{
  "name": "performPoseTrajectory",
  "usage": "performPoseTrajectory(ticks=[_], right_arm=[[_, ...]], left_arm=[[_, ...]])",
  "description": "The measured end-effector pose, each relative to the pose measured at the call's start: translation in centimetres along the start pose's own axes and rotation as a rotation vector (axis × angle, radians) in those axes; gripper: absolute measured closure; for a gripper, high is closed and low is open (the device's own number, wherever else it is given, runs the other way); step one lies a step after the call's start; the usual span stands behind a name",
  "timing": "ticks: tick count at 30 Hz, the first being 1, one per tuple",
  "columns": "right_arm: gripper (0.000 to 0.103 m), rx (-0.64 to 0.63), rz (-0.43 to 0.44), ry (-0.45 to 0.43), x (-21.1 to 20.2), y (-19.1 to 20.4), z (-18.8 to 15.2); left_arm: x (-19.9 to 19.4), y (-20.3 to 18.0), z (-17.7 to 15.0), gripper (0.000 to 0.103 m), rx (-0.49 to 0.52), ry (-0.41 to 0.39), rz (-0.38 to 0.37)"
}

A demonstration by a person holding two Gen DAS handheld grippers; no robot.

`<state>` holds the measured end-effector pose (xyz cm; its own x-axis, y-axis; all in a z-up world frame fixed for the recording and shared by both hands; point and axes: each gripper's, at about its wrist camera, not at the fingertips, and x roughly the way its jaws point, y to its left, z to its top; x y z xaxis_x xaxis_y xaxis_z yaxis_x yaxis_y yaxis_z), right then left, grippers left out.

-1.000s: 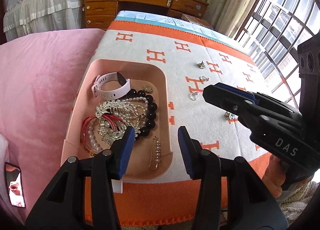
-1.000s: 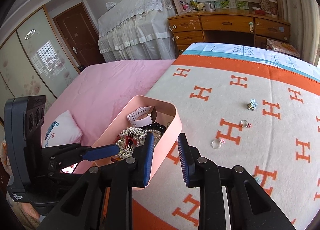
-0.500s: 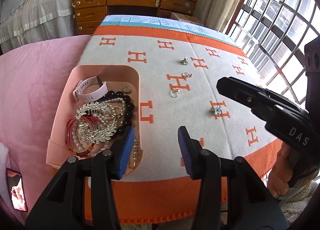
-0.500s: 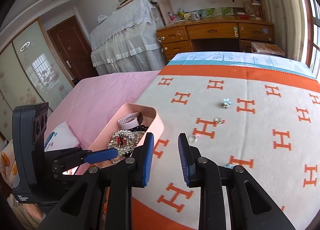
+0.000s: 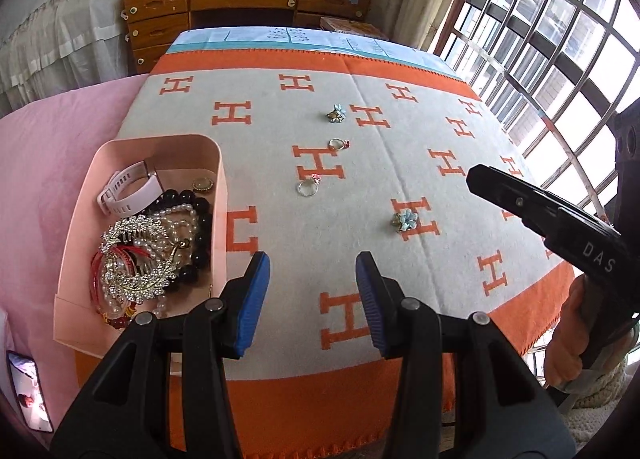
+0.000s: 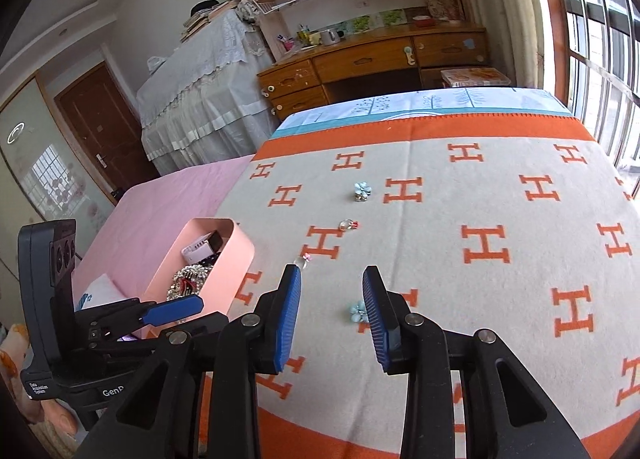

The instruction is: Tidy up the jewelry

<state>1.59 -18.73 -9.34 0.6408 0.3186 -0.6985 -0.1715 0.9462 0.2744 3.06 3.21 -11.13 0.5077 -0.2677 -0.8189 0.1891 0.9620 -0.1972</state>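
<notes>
A pink tray [image 5: 219,195] [image 6: 236,259] on the left holds a white watch [image 5: 128,189], pearl and black bead strands and a rhinestone brooch [image 5: 136,259]. On the H-patterned blanket lie a blue flower earring [image 5: 404,219] [image 6: 357,312], a silver ring [image 5: 307,188] [image 6: 302,261], a ring with a red stone [image 5: 338,144] [image 6: 347,224] and a far flower earring [image 5: 336,113] [image 6: 362,191]. My left gripper [image 5: 312,299] is open and empty, right of the tray. My right gripper [image 6: 331,315] is open and empty, just before the near flower earring.
The orange-bordered blanket [image 5: 360,399] covers a bed next to a pink sheet [image 5: 48,163]. A wooden desk [image 5: 248,7] stands beyond the bed's far end, a barred window [image 5: 560,39] on the right. A phone [image 5: 30,395] lies at the lower left.
Both grippers have pulled back and swung right, away from the tray. The right gripper's jaws have opened wider. The jewelry has not moved.
</notes>
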Motion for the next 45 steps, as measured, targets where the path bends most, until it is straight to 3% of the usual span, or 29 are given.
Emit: performPoseTrajectory(ticks=[6,12,22,29,30,33,41,45], right_arm=[[0.070,-0.016,-0.082,0.017,0.8,-1.8,-1.3],[0.068,-0.060,-0.117,0.088,3.2,-2.5,-3.6],[0.068,-0.139,-0.108,0.158,7.5,-0.6,-4.1],[0.068,-0.253,-0.167,0.167,9.9,1.4,-3.9],[0.069,-0.277,-0.186,0.164,10.2,1.8,-4.0],[0.083,-0.330,-0.230,0.155,10.7,2.4,-4.1],[0.084,-0.206,-0.125,0.148,8.3,0.9,-1.5],[0.084,-0.140,-0.061,0.087,5.5,-0.1,1.7]], left_arm=[[1.3,-0.8,-0.5,0.061,0.022,0.001,-0.033],[2.4,-0.8,-1.0,0.061,0.032,0.015,-0.040],[3.4,0.0,-1.0,0.061,0.013,0.030,-0.049],[3.4,0.3,-0.9,0.061,0.005,0.024,-0.042],[3.3,0.4,-0.9,0.061,0.001,0.024,-0.041],[3.3,0.6,-0.4,0.061,-0.010,0.028,-0.035],[3.7,0.2,3.8,0.061,-0.009,0.071,-0.055],[5.1,-1.1,6.9,0.050,0.083,0.047,-0.006]])
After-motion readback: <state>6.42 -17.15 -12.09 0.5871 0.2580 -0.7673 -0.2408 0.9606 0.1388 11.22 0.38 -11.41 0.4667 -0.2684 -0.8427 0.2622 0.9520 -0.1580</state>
